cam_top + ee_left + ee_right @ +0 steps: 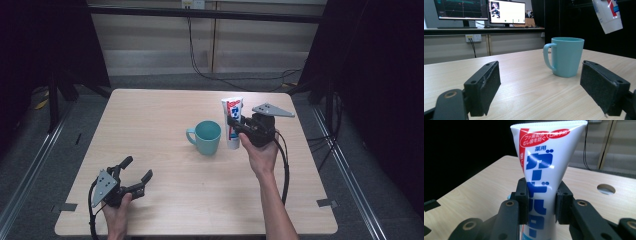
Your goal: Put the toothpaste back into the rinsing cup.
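Note:
A white toothpaste tube (pixel 233 122) with red and blue print stands upright, crimped end up, just right of a teal mug (pixel 206 137) near the table's middle. My right gripper (pixel 236 125) is shut on the tube; in the right gripper view both pads squeeze the tube (pixel 544 185) at mid-height. My left gripper (pixel 137 172) rests open at the front left of the table with nothing between its jaws. In the left gripper view the mug (pixel 565 56) stands ahead with its handle to the left, and the tube (pixel 607 15) hangs at the upper right.
The wooden table (pixel 150 115) has bare room at left and back. A round cable hole (pixel 606 189) shows in the tabletop beyond the tube. Monitors (pixel 506 11) stand on a desk behind. Cables lie on the floor past the far edge.

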